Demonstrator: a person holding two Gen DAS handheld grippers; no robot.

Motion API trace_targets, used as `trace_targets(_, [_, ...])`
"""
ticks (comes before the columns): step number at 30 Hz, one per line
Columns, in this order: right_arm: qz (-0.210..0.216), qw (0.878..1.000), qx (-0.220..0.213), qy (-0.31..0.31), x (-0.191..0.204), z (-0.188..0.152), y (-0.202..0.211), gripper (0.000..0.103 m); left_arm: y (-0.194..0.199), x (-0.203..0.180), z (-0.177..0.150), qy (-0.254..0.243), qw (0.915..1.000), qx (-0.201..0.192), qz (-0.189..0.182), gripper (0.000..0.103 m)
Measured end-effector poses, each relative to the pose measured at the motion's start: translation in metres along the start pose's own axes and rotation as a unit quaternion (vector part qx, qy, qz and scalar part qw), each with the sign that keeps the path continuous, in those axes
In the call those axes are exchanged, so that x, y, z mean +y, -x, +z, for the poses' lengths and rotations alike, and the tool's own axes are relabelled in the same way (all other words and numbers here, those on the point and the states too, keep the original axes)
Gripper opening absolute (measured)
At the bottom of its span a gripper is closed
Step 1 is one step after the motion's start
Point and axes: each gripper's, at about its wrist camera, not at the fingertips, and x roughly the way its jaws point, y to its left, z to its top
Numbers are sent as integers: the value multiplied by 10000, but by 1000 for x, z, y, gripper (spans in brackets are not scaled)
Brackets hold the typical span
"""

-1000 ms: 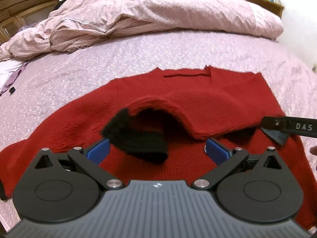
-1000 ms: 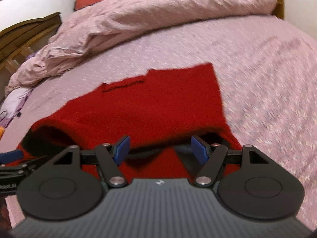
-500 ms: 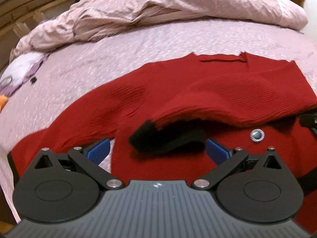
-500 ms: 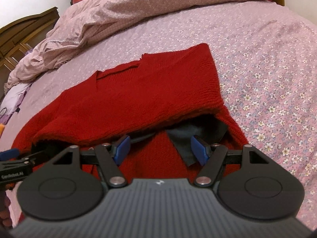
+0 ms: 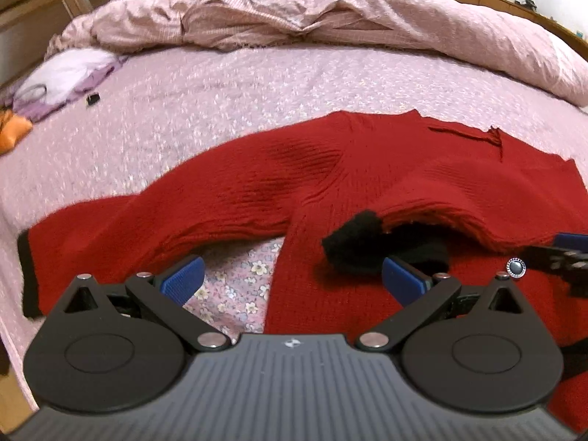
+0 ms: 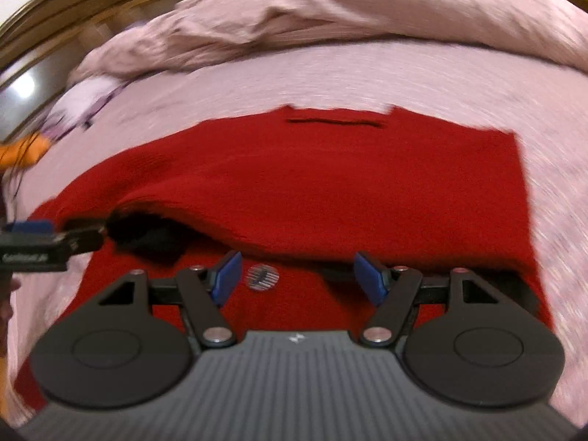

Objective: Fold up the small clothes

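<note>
A red knit cardigan [image 5: 367, 183] lies flat on the floral bedsheet [image 5: 235, 294]. One sleeve is folded across its body, and that sleeve's black cuff [image 5: 352, 246] rests near the middle. The other sleeve stretches left to a black cuff [image 5: 27, 275]. A silver button [image 5: 515, 267] shows on the front. My left gripper [image 5: 292, 281] hovers open over the cardigan's side edge and bare sheet, with nothing pinched. My right gripper [image 6: 297, 277] is open just above the cardigan [image 6: 330, 183], with the button [image 6: 262, 276] beside its left pad. One of the left gripper's fingers [image 6: 44, 246] reaches towards the cuff [image 6: 143, 235].
A rumpled pink duvet [image 5: 330, 18] is heaped along the far side of the bed. White and purple cloth [image 5: 66, 73], an orange item [image 5: 11, 132] and a small black object [image 5: 92, 99] lie at the far left. Wooden furniture [image 6: 55, 36] stands behind.
Both views have swung left and rolled. The outstretched left sleeve and a patch of bare sheet now show under my left gripper. The button now sits between the right gripper's fingers. Both stay open.
</note>
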Motion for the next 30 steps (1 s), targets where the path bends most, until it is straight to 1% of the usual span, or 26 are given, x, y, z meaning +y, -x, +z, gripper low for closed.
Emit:
trace_targets(3, [136,9988,95,469,22,10,-16,70,-3,6,-2,218,9995,84,-209,103])
trace_targets(5, [243,9968,123,748,34,15,-27,70,-4,9,-3,309,9991,95,-279,103])
trace_targets(8, [210,9946,151,1001,47,21,-45,68,-4,11,-3,355,9988,46,-331,103])
trace_targets(9, [151,9943,136,1045,48,21,-50,64,-3,13,-2,373,9987,22,-352,103])
trace_targets(10, [91,9942,113,1069,49,23,-54,43,-2,14,-2,392,9986,-1,-367,103])
trace_targets(11, [34,9943,108,1063,49,25,-56,32,-1,15,-1,413,9984,-27,-383,103])
trace_targets(12, [8,9953,49,968,46,27,-56,15,-1,16,-1,433,9982,-56,-399,103])
trace_targets(15, [-16,9967,-236,777,33,32,-43,14,0,17,1,474,9978,-101,-456,103])
trace_targets(18, [-296,9937,-518,944,21,31,-24,14,-3,12,3,480,9973,-75,-551,103])
trace_targets(20, [-469,9920,-593,1015,11,28,-13,14,-5,7,4,475,9966,-45,-668,103])
trace_targets(23, [-636,9914,-541,1008,-6,21,-3,14,-6,-4,5,441,9951,-22,-889,103])
trace_targets(26, [-802,9914,-418,944,-22,12,-2,14,-8,-21,5,308,9933,-21,-1109,103])
trace_targets(30, [-764,9942,-205,730,-35,0,-6,14,-14,-48,0,134,9902,58,-1391,103])
